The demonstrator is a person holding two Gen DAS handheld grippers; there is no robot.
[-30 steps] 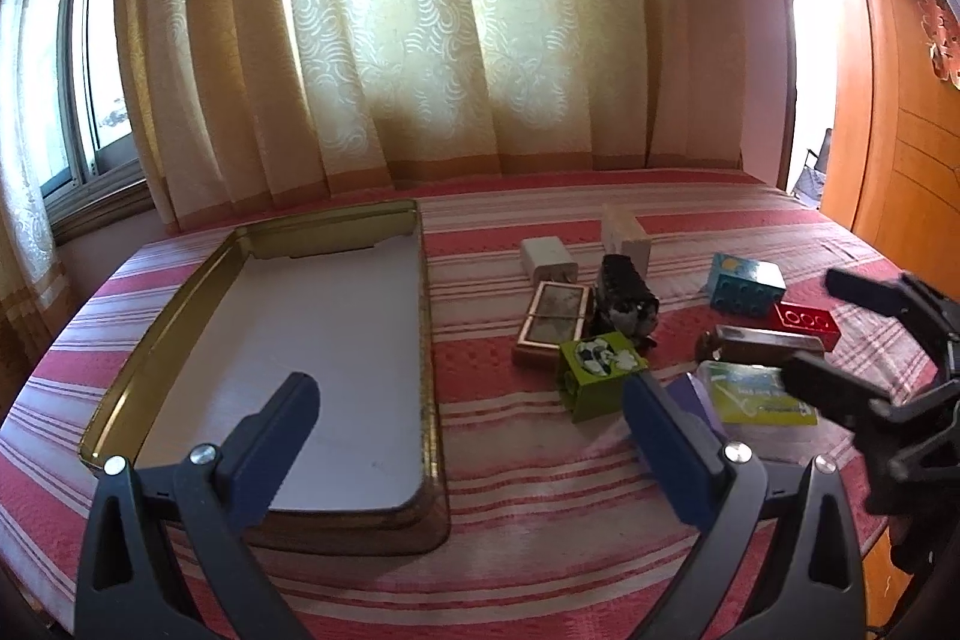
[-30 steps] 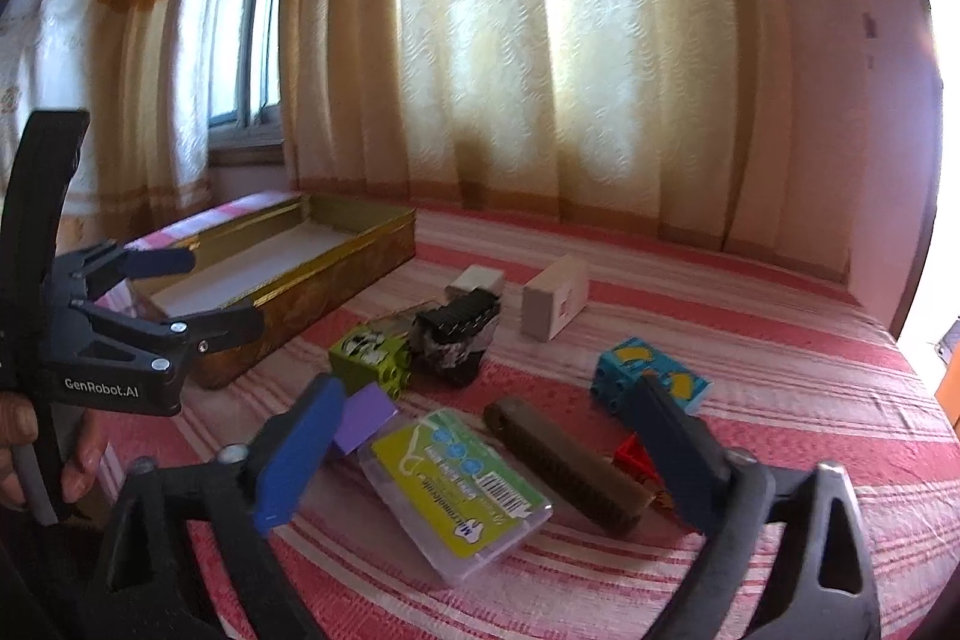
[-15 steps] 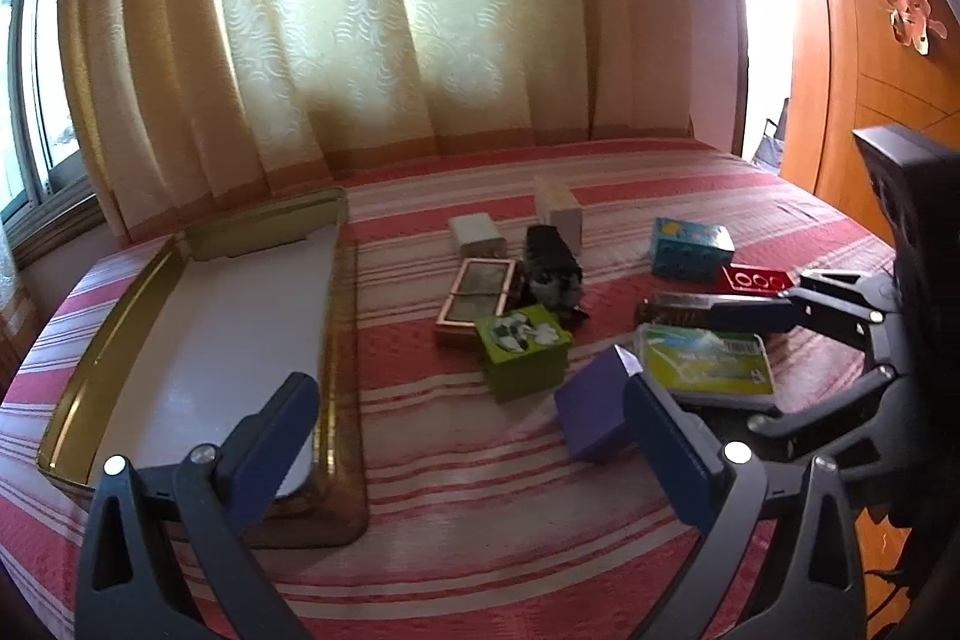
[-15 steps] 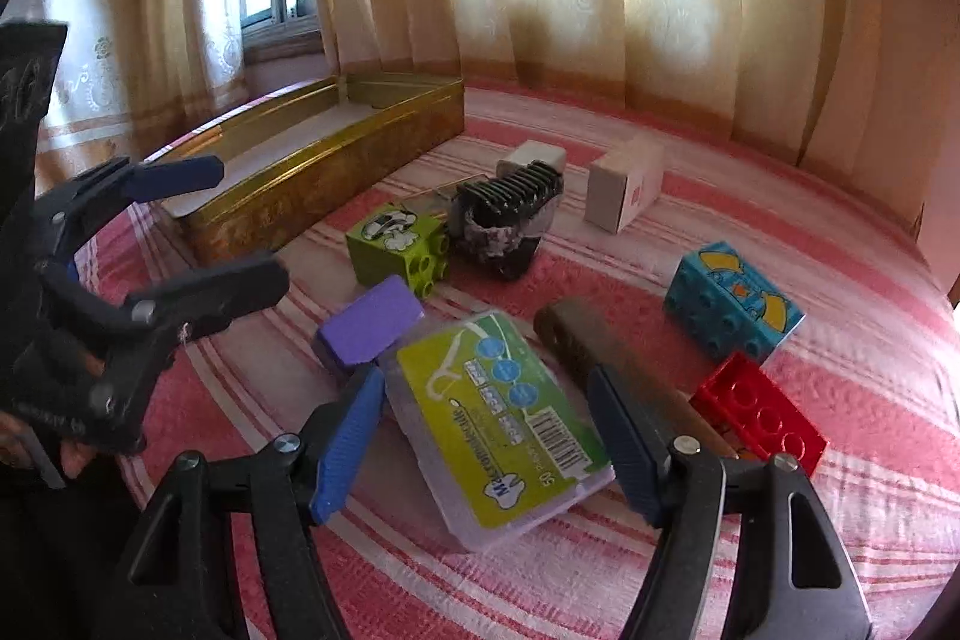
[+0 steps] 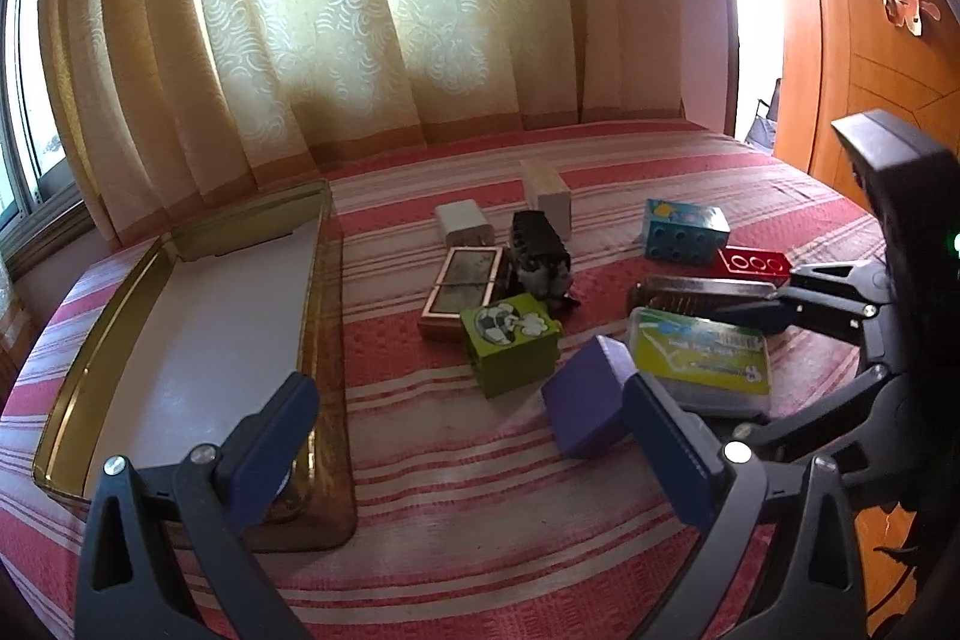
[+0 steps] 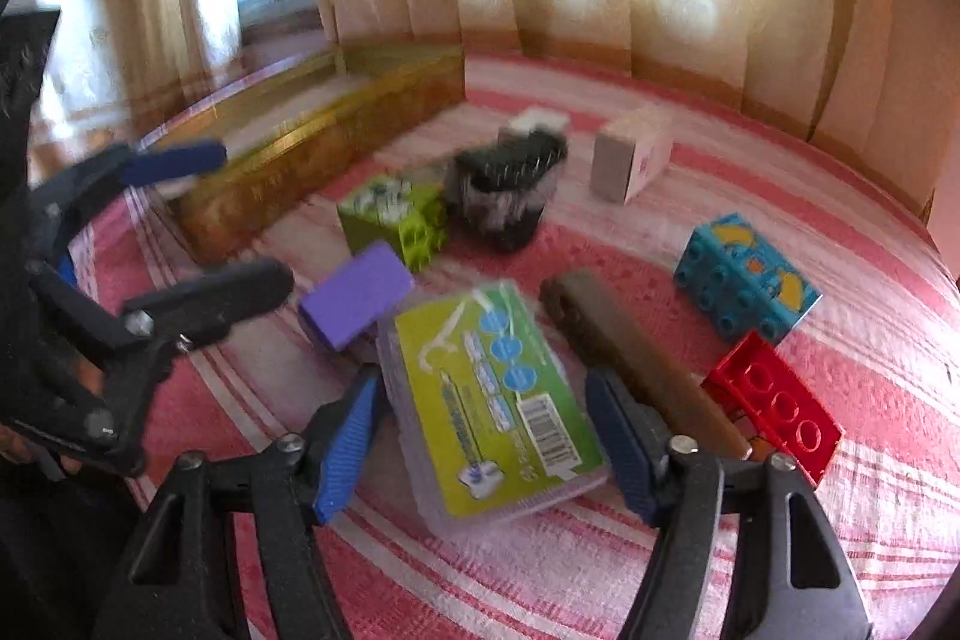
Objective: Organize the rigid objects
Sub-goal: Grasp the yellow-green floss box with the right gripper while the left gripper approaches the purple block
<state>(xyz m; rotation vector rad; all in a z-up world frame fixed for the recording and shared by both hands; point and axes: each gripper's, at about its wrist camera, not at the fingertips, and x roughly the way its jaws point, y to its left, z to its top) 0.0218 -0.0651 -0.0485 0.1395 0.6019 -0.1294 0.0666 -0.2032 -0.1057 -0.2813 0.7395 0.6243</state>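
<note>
Several rigid objects lie on the striped red cloth: a clear case with a yellow-green label (image 6: pixel 492 400) (image 5: pixel 699 358), a purple block (image 6: pixel 357 295) (image 5: pixel 591 403), a green brick (image 5: pixel 510 340) (image 6: pixel 393 214), a brown bar (image 6: pixel 630 358), a red brick (image 6: pixel 774 406), a blue brick (image 6: pixel 744 277), a black comb-like piece (image 6: pixel 507 184). My right gripper (image 6: pixel 486 436) is open, its fingers on either side of the labelled case. My left gripper (image 5: pixel 468 442) is open and empty, over the cloth beside the gold tray (image 5: pixel 60 400).
The gold tray with a white floor also shows in the right wrist view (image 6: pixel 312 142). A white box (image 5: pixel 546 196), a white charger (image 5: pixel 462 223) and a copper-framed tile (image 5: pixel 462 286) lie behind the bricks. Curtains hang behind; a wooden wardrobe (image 5: pixel 870 58) stands at right.
My right gripper has come down and forward until its open fingers straddle the labelled case. My left gripper has swung right, bringing the purple block closer to its right finger.
</note>
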